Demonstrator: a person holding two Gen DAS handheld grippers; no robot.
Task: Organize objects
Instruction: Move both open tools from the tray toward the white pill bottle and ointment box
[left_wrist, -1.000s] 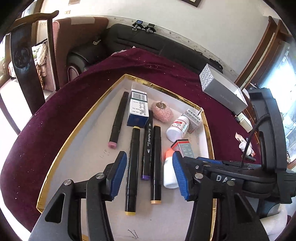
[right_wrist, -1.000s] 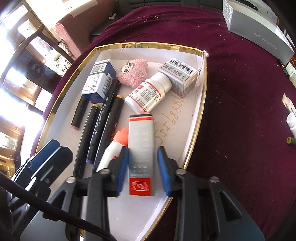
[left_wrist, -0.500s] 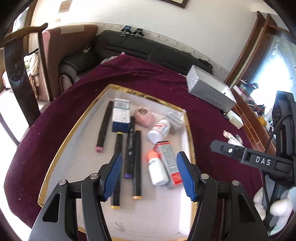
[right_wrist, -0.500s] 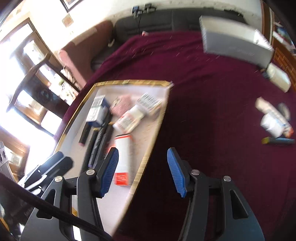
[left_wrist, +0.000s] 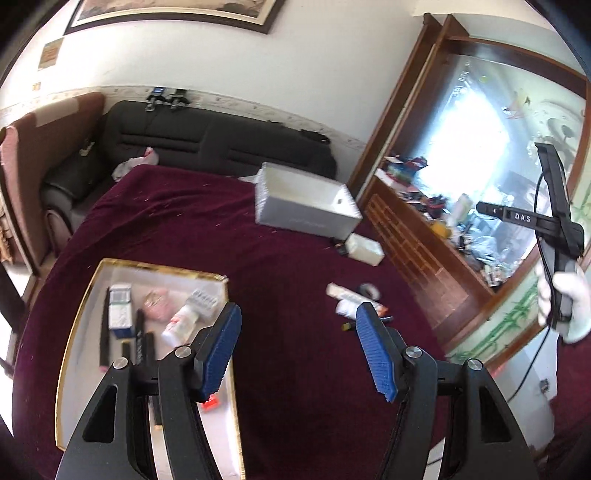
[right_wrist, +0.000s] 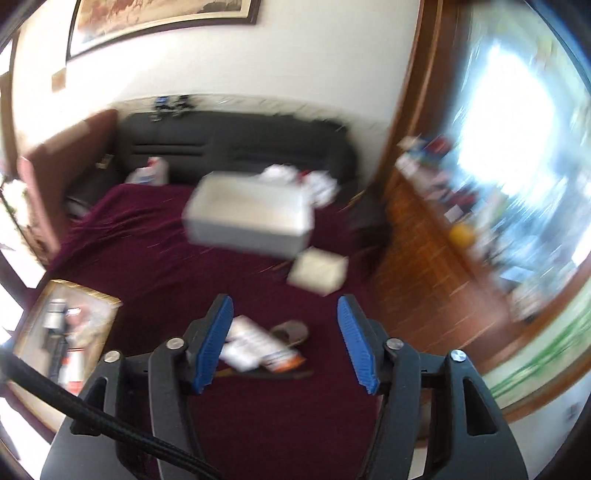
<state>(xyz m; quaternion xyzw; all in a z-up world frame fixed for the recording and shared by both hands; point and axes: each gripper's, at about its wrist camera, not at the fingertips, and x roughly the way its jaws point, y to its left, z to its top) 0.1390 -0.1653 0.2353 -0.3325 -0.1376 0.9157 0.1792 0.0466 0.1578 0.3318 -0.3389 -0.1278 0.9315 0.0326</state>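
**Both claws opening, nothing gripped**

Left wrist view: left claw (left_wrist: 299, 343) hanging over maroon counter (left_wrist: 295, 369), jaws widening, nothing between them. Lying at lower left, gold-rimmed tray (left_wrist: 75, 332) with markers (left_wrist: 105, 334), white bottle (left_wrist: 179, 325), small boxes.

Right wrist view, blurred: right claw (right_wrist: 284, 343) spreading, gripping nothing, over loose packets (right_wrist: 258, 347). Showing at far left, tray (right_wrist: 107, 297). Sitting beyond, silver box (right_wrist: 247, 221).

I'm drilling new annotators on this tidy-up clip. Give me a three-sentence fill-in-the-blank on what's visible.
1. The gold-rimmed white tray rests on a ___ cloth.
2. Between the left gripper's opening jaws there is ___.
3. The long silver-grey box lies ___ the tray.

Missing words: dark red; nothing; outside
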